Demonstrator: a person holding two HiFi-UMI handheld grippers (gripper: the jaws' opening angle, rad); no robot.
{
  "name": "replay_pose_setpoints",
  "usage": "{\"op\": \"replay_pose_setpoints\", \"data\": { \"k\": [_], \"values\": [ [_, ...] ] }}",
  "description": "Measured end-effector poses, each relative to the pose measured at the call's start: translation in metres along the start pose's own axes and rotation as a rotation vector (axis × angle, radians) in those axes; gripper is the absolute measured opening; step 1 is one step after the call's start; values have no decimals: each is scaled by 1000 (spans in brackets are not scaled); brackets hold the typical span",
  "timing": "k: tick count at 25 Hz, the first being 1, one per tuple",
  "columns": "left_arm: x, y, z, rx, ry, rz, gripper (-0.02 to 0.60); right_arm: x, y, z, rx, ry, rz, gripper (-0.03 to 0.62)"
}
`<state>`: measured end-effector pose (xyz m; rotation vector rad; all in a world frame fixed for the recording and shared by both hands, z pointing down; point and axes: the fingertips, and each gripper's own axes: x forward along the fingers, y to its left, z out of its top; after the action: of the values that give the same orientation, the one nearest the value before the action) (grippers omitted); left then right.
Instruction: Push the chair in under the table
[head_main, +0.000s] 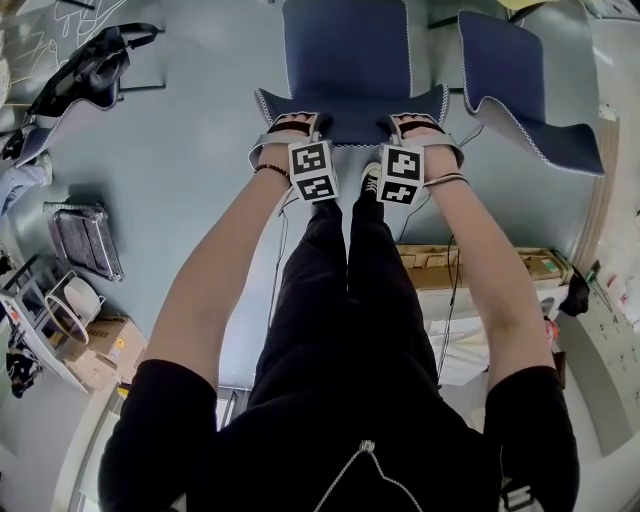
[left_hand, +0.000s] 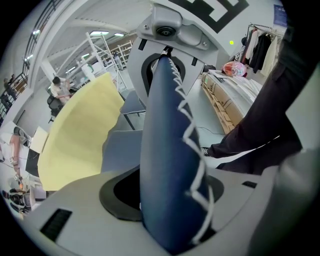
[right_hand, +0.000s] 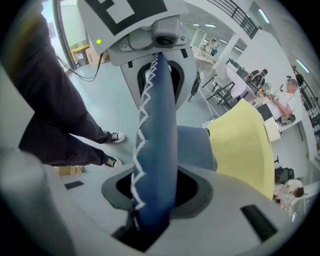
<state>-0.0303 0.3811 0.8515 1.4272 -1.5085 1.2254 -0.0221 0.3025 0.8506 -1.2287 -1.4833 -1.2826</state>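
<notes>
- On the navy padded chair backrest (head_main: 350, 112) with white zigzag stitching, my left tongs (head_main: 293, 127) clamp its top edge.
- My right tongs (head_main: 418, 126) clamp it alongside.

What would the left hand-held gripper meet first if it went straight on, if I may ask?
The left hand-held gripper would most likely meet the chair backrest at once: its padded top edge sits clamped between the jaws.

You're in an open workshop hall.
Around your blue chair (head_main: 345, 60): cardboard boxes (head_main: 100, 350), metal shelving (left_hand: 106, 50), a clothes rack (left_hand: 260, 45), seated people (right_hand: 281, 104).
</notes>
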Motion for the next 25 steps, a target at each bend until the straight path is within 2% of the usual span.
{"op": "replay_pose_setpoints", "data": {
  "k": [25],
  "values": [
    [13,84,-2,-19,-7,-10,230,17,-87,-7,-10,-11,0,140]
  ]
}}
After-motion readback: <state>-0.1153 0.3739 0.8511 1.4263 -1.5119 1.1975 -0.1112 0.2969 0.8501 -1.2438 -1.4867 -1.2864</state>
